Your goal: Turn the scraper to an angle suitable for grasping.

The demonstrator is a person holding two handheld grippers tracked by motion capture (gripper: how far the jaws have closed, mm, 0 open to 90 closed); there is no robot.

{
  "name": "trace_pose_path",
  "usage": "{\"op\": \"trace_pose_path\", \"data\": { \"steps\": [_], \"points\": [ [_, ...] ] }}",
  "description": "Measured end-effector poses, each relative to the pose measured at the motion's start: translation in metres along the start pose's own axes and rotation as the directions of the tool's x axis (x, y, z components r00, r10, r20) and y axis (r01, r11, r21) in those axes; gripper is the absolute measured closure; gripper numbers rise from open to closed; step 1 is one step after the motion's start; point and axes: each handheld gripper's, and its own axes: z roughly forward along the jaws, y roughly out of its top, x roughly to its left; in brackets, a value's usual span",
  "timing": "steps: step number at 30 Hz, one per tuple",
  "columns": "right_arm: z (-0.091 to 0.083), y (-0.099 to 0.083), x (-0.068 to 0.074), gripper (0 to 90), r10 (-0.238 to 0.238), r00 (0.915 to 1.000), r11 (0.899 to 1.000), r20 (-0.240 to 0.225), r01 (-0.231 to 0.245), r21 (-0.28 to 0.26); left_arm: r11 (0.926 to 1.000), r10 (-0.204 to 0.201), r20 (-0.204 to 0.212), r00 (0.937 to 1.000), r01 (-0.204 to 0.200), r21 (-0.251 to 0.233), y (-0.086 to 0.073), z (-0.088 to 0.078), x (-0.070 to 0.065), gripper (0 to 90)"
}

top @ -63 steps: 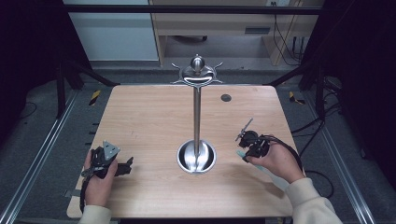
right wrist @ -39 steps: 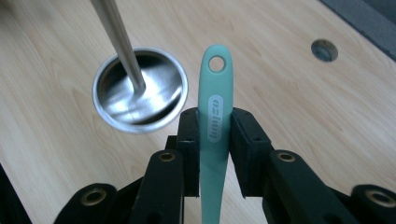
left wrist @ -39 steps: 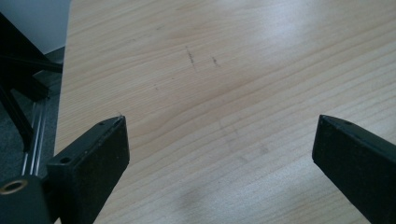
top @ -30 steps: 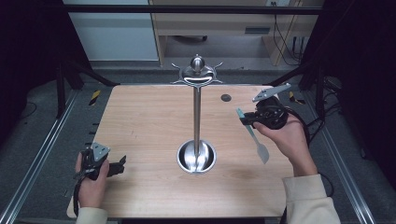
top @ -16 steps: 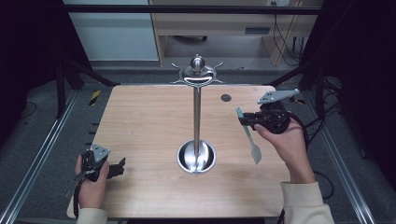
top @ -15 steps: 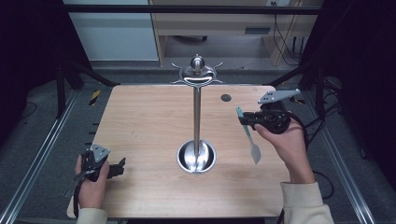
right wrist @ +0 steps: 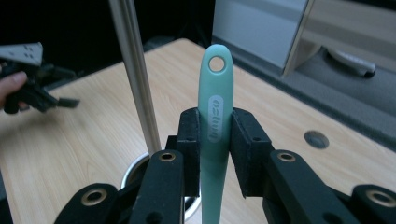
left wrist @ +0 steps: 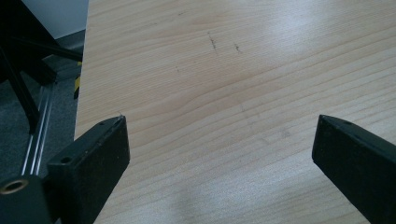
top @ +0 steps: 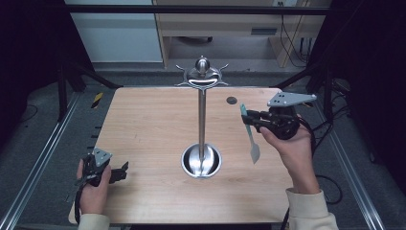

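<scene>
A teal spatula [top: 251, 136] hangs blade down above the right side of the table, with my right gripper [top: 250, 118] shut on its handle. In the right gripper view both pads clamp the handle [right wrist: 215, 107], and its hanging hole stands clear above the jaws. A tall metal stand [top: 202, 120] with hooks at its top [top: 202, 76] rises from a round dish base [top: 201, 160] at the table's centre, left of the spatula. Its pole [right wrist: 137, 84] stands just left of the held handle. My left gripper [top: 122, 170] rests at the near left, open over bare wood [left wrist: 219, 154].
The wooden table [top: 148, 129] has a small dark round hole [top: 231, 100] near its far right. Metal rails run along both sides, with cables on the floor at the right. A cabinet stands behind the table.
My right hand has risen a little with the spatula, and the blade has swung slightly toward the stand. The left hand has kept still.
</scene>
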Motion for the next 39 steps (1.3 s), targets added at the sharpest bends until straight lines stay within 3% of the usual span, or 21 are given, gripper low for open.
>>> {"op": "trace_pose_path", "data": {
  "steps": [7,16,22,32,39],
  "points": [
    [-0.012,0.000,0.004,74.5,0.028,0.9996,0.995,0.007,-0.027,-0.097,0.9999,-0.005,0.004,1.0000,0.005,-0.010,0.001,-0.001,0.001,4.0],
    [-0.013,-0.002,0.003,74.5,0.041,0.9991,0.992,-0.009,-0.042,-0.119,1.0000,0.001,0.010,1.0000,-0.001,-0.004,0.002,0.000,0.000,4.1],
    [-0.016,0.000,0.005,74.5,0.049,0.9979,0.984,-0.041,-0.056,-0.169,1.0000,0.001,0.007,1.0000,-0.001,-0.005,0.002,0.000,0.001,4.4],
    [-0.022,0.007,0.015,74.5,0.032,0.9952,0.970,-0.092,-0.054,-0.237,1.0000,0.005,0.007,1.0000,-0.005,-0.007,0.003,0.001,0.001,4.3],
    [-0.024,0.014,0.028,74.5,-0.001,0.9950,0.965,-0.100,-0.025,-0.261,0.9999,0.003,0.003,1.0000,-0.003,-0.011,0.003,0.000,0.001,4.3]
  ]
}}
